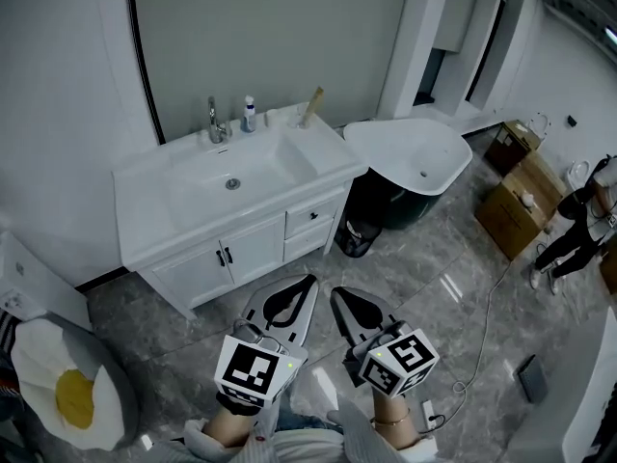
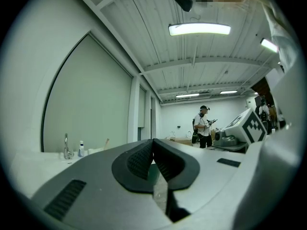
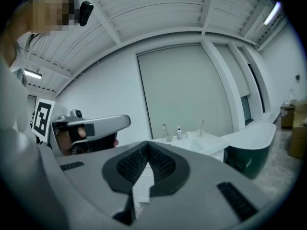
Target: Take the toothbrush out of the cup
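Toothbrush (image 1: 313, 103), seemingly tan-handled, leans in white cup (image 1: 302, 121).

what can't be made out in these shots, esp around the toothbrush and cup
- cup, head view: too small, white on the white counter; outline unclear
- toothbrush, all views: only a thin tan stick, bristles too small to tell
- bottle, head view: label too small to read
- person, head view: partly cut off by the right edge
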